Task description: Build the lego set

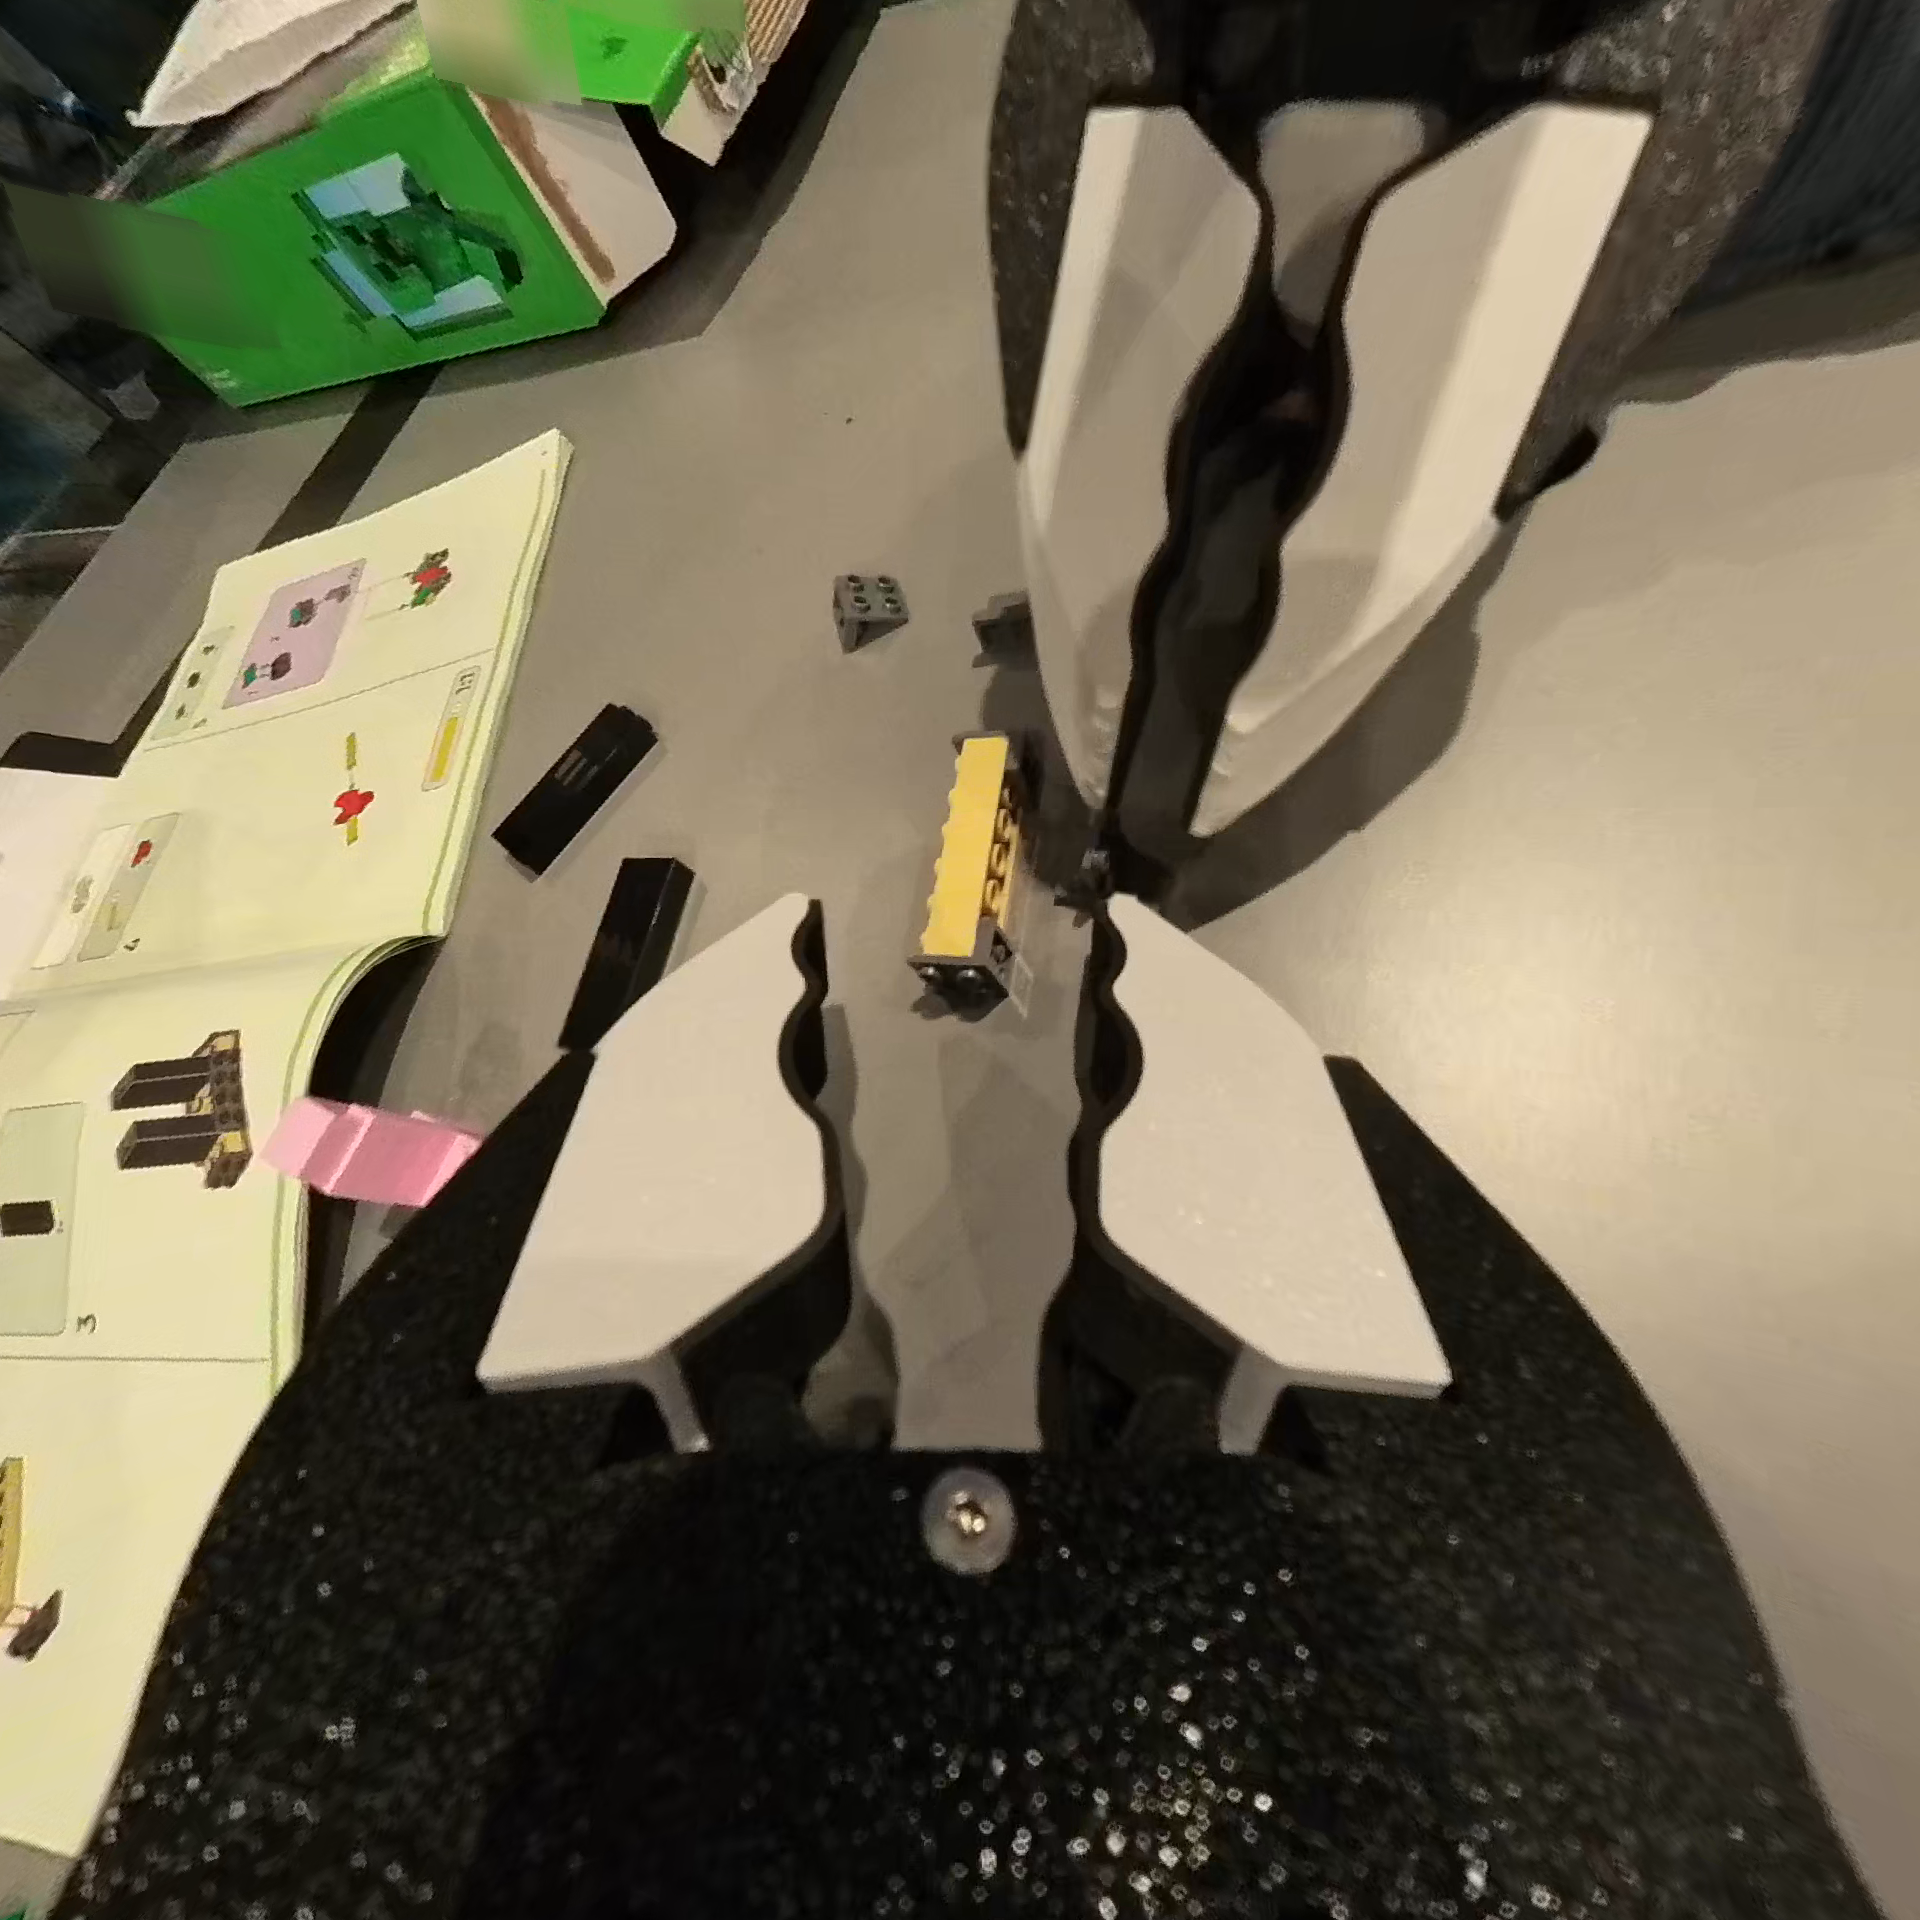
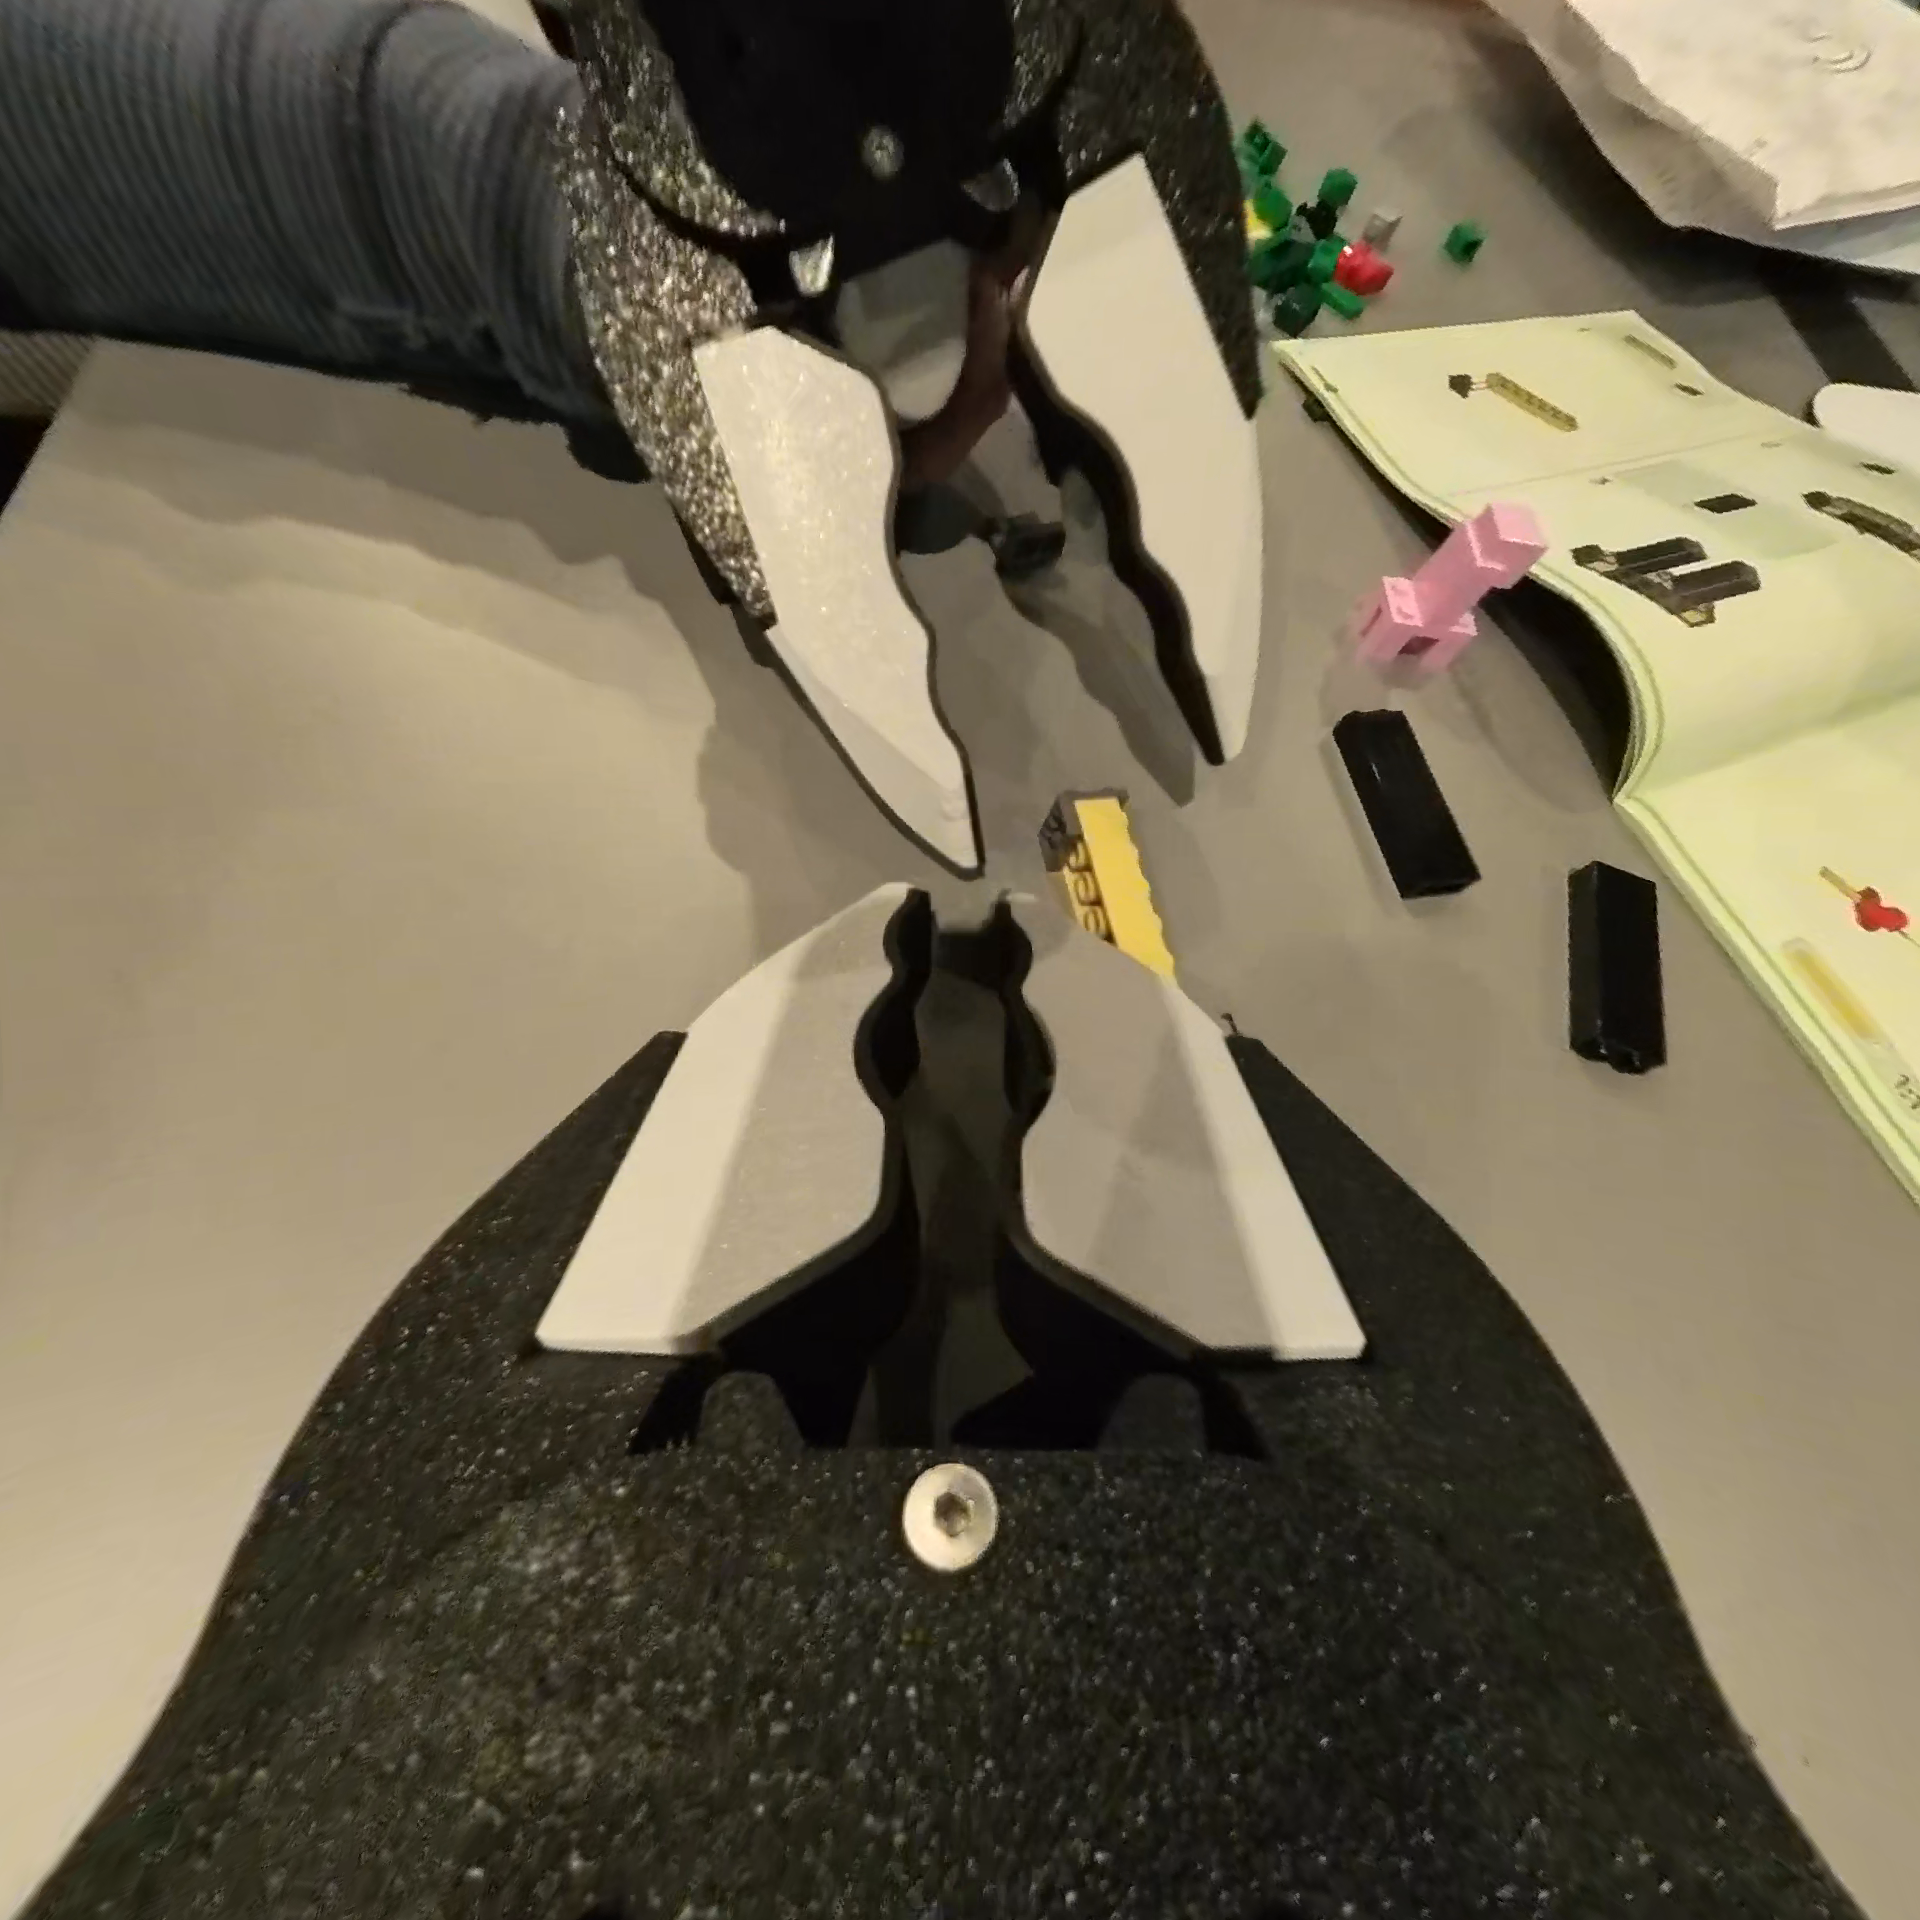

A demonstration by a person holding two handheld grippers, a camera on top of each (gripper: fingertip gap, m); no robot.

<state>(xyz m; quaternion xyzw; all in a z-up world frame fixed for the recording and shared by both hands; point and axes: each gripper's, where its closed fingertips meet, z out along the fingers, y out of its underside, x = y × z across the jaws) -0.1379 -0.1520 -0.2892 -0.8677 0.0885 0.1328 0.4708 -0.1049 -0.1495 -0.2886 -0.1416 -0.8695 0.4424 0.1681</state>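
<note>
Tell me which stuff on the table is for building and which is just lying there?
For building:
yellow and grey piece
two black bricks
small grey brick
instruction booklet
pink model
green and red bricks

Just lying about:
green box
crumpled paper

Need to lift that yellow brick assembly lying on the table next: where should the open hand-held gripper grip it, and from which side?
Probably across its long flat sides near the middle. The yellow brick assembly lies lengthwise in line with the left hand-held gripper, just ahead of its open fingers, so come straight down from above and close across its narrow width. The right hand-held gripper crowds its far side and holds a small dark piece.
</note>
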